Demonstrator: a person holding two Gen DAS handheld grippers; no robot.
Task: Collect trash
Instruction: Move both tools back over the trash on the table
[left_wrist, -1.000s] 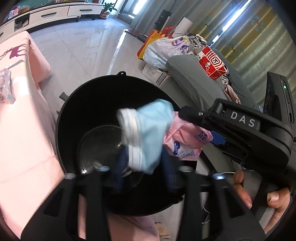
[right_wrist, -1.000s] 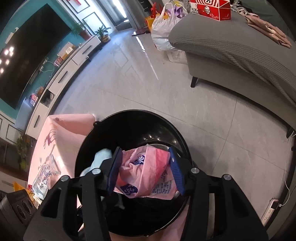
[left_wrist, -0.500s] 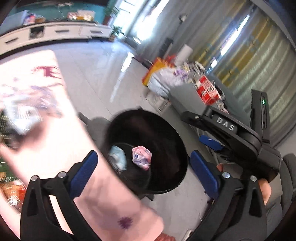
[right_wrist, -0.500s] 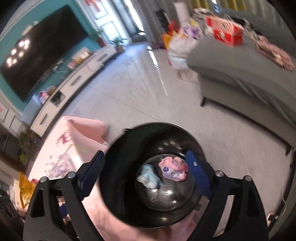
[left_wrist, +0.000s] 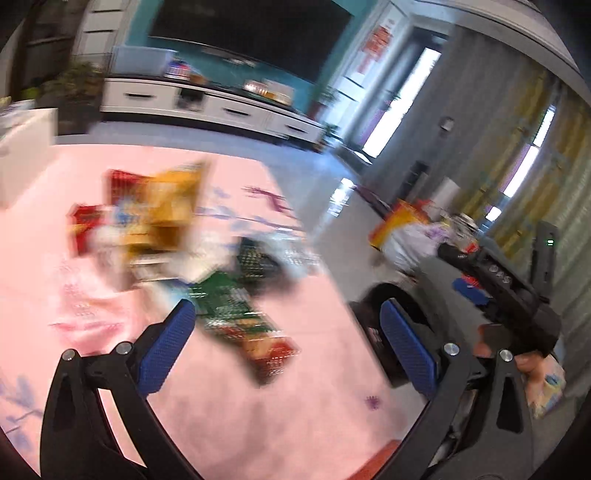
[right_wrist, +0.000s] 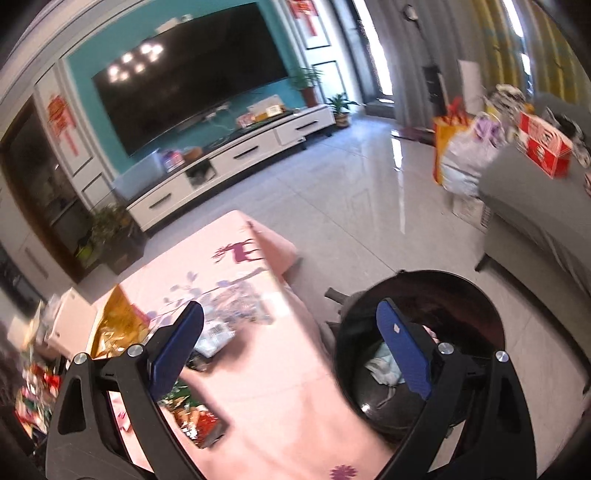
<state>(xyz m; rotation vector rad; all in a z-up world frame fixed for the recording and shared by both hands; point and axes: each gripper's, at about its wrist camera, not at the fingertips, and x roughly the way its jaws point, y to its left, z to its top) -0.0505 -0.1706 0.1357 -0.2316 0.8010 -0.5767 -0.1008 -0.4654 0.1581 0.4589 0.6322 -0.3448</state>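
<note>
My left gripper (left_wrist: 286, 325) hangs open and empty above the pink-clothed table (left_wrist: 314, 369). Below it lies a blurred heap of trash: a green wrapper (left_wrist: 236, 306), a gold bag (left_wrist: 166, 206) and a red packet (left_wrist: 85, 225). My right gripper (right_wrist: 290, 321) has its jaws opening with nothing between them, over the table edge beside the black bin (right_wrist: 461, 280). In the bin lie a light blue mask (right_wrist: 384, 363) and a scrap of pink wrapper (right_wrist: 430, 334). The gold bag (right_wrist: 114, 325) and green wrapper (right_wrist: 177, 398) show at the lower left of the right wrist view.
The bin (left_wrist: 406, 295) stands on the tiled floor (right_wrist: 369, 206) against the table's right side. A grey sofa (right_wrist: 535, 221) with a red box (right_wrist: 543, 147) is at the right, with bags (right_wrist: 465, 155) beside it. A white TV cabinet (right_wrist: 236, 155) lines the far wall.
Both grippers opened and dropped the blue mask and the pink wrapper into the bin. Both then rose and swung left from the bin towards the table's trash heap.
</note>
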